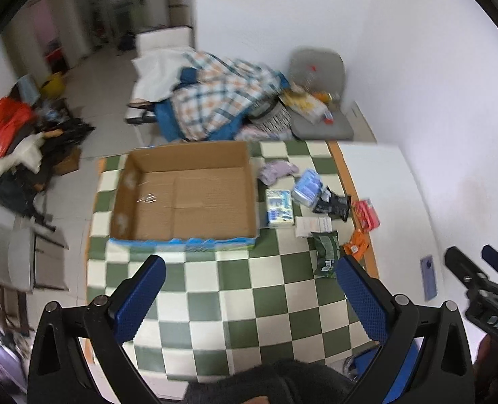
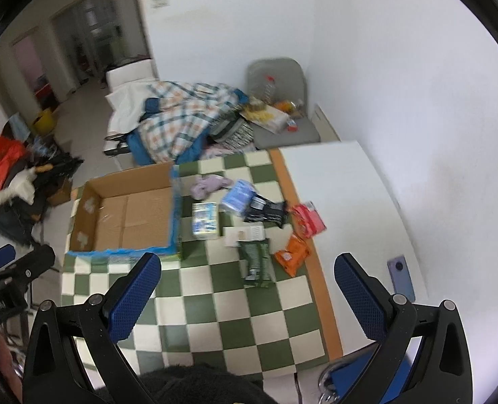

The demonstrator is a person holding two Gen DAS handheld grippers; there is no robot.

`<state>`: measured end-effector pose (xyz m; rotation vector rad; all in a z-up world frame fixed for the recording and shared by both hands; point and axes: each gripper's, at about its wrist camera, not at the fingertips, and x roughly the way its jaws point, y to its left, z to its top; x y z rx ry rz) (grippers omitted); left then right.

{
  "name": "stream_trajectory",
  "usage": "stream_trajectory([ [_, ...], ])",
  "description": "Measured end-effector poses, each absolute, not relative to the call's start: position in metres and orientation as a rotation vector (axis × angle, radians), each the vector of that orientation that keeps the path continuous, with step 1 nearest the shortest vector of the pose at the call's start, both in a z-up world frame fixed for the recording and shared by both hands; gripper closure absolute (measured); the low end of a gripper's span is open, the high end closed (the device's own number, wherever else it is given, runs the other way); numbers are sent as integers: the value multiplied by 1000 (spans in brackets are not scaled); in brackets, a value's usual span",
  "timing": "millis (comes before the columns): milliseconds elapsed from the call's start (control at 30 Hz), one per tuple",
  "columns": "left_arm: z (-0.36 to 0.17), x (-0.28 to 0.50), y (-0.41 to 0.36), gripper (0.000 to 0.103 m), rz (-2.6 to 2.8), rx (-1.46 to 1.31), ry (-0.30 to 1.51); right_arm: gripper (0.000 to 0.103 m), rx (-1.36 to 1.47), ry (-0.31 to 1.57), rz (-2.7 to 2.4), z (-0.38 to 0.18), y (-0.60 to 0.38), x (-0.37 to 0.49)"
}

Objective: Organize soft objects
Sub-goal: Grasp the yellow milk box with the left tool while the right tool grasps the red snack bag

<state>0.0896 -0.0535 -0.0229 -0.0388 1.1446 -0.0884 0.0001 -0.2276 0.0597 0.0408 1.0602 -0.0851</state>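
Two tools, left tool (image 1: pixel 249 298) and right tool (image 2: pixel 247 294), jaws apart (nothing held); next, reaching for green packet (image 2: pixel 256 262) beside empty box (image 1: pixel 185 198).

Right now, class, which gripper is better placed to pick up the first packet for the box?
Probably the right gripper: open, it faces the green packet. The left gripper, also open, points nearer the box.

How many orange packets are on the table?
1. The orange packet lies near the cloth's right edge, right of the green packet and in front of the red packet. Others could hide under the pile.
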Motion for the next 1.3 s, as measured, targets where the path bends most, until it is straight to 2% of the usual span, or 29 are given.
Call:
stream_trajectory([
  [133,-84,165,-103,0,-174,69,1276,0,130,1153,-131,11,-282,44],
  [300,-183,253,-173,0,-259,194,1483,0,186,1303,-142,-87,-343,119],
  [500,-302,309,-207,6,-206,264,1735,0,153,1476,-144,-215,-399,204],
  [667,-364,321,-212,6,-120,259,1845,0,157,1587,-125,-293,-420,237],
  [867,-398,325,-216,6,-42,315,1841,0,162,1646,-88,-343,-416,248],
  [1200,-414,325,-186,6,24,357,1877,0,115,1692,-40,-399,-403,269],
  [1300,-418,322,-171,6,39,314,1869,3,115,1715,-47,-418,-398,278],
])
